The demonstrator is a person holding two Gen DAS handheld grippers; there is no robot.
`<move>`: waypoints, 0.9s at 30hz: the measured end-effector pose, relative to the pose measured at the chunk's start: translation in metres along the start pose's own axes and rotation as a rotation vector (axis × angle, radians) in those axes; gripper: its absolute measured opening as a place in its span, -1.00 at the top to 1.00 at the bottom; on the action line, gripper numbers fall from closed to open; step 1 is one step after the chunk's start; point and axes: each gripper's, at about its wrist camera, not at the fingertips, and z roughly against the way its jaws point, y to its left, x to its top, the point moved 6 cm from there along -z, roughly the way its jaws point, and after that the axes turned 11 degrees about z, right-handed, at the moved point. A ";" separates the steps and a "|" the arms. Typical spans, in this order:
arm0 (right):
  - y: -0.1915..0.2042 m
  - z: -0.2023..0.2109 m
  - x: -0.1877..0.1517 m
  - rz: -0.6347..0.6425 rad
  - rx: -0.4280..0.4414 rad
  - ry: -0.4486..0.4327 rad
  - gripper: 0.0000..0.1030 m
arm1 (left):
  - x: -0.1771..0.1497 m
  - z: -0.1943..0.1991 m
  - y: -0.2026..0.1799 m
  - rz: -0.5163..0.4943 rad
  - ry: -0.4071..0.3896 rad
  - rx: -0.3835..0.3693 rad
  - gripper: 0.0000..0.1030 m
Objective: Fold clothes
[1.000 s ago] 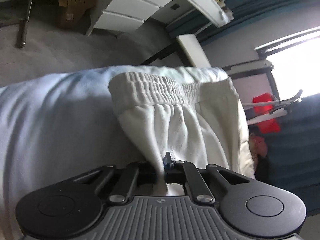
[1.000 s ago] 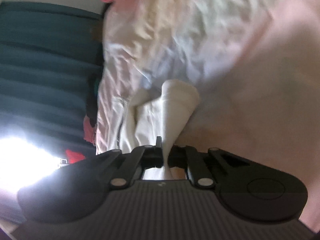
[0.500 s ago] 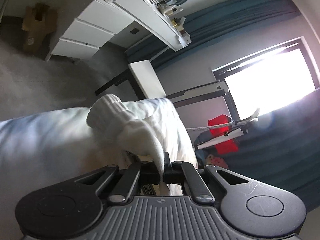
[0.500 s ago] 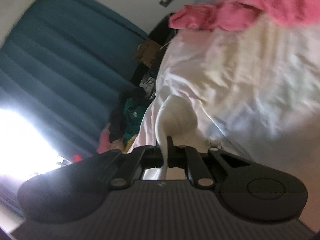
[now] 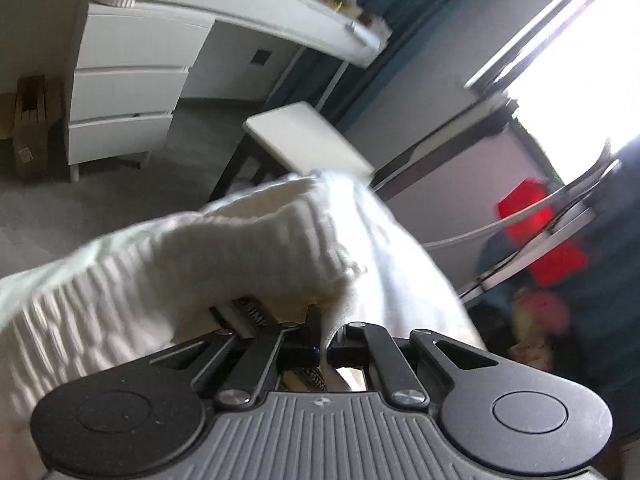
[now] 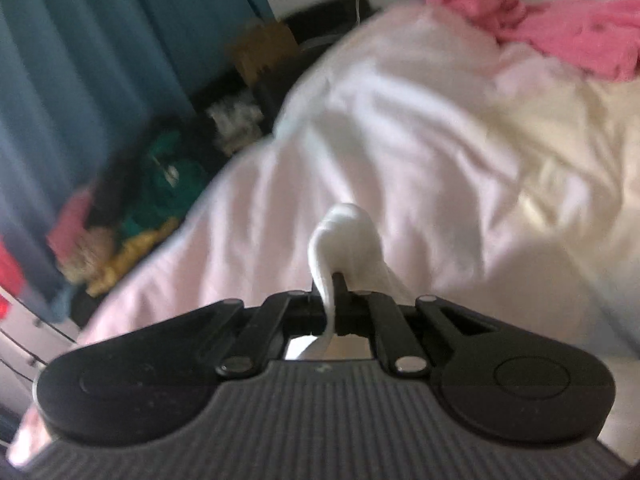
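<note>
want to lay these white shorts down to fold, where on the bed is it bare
Bare: the wide pale sheet ahead of the right claw, below the pink clothes. Crowded: that pink heap at the far edge, and the floor pile beside the bed.

My left gripper (image 5: 325,334) is pinched closed on the white shorts (image 5: 224,256), fabric caught between the jaws. Ribbed elastic waistband (image 5: 120,280) bunches up to the left and fills most of the lower-left view, blurred. A label shows just under the fabric near the fingers, text unreadable. Behind: white drawer unit (image 5: 124,92) on grey floor, cardboard box (image 5: 30,124) at far left beside it, white stool top (image 5: 304,140), long white shelf with small clutter, teal curtain, bright window (image 5: 576,64), red object (image 5: 540,236) at right.
</note>
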 end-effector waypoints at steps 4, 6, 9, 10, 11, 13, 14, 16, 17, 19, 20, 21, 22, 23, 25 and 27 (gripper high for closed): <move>-0.002 -0.010 -0.006 0.005 0.018 0.027 0.82 | -0.010 -0.020 -0.009 -0.042 0.019 0.032 0.80; -0.005 -0.002 -0.005 0.011 0.061 0.040 0.67 | -0.014 -0.018 -0.009 -0.095 0.024 0.030 0.73; -0.013 0.018 -0.010 -0.010 0.121 0.067 0.15 | -0.022 0.001 0.002 -0.139 0.049 -0.026 0.31; -0.018 0.027 -0.014 -0.030 0.132 0.068 -0.13 | -0.026 0.011 0.007 -0.137 0.052 -0.058 0.24; -0.024 0.038 -0.019 -0.062 0.158 0.062 -0.20 | -0.029 0.021 0.012 -0.135 0.056 -0.089 0.16; -0.035 0.060 -0.029 -0.126 0.209 0.051 -0.24 | -0.036 0.041 0.021 -0.131 0.063 -0.153 0.12; -0.041 0.071 -0.034 -0.157 0.235 0.045 -0.24 | -0.040 0.052 0.026 -0.128 0.066 -0.185 0.05; -0.050 0.093 -0.045 -0.196 0.257 0.046 -0.24 | -0.047 0.073 0.036 -0.124 0.073 -0.248 -0.04; -0.056 0.104 -0.050 -0.216 0.271 0.045 -0.24 | -0.050 0.083 0.041 -0.122 0.077 -0.280 -0.09; -0.066 0.127 -0.061 -0.249 0.303 0.060 -0.29 | -0.057 0.103 0.055 -0.085 0.090 -0.323 -0.12; -0.070 0.138 -0.067 -0.261 0.321 0.076 -0.29 | -0.061 0.113 0.065 -0.046 0.105 -0.322 -0.16; -0.074 0.147 -0.074 -0.267 0.336 0.105 -0.28 | -0.066 0.123 0.075 -0.006 0.120 -0.322 -0.20; -0.078 0.157 -0.080 -0.273 0.350 0.133 -0.28 | -0.070 0.133 0.085 0.033 0.135 -0.321 -0.21; -0.083 0.164 -0.085 -0.281 0.356 0.157 -0.28 | -0.074 0.143 0.095 0.071 0.150 -0.319 -0.22; -0.086 0.166 -0.096 -0.304 0.377 0.211 -0.28 | -0.080 0.155 0.114 0.119 0.183 -0.283 -0.25; -0.090 0.168 -0.107 -0.326 0.398 0.265 -0.28 | -0.087 0.159 0.129 0.145 0.224 -0.208 -0.30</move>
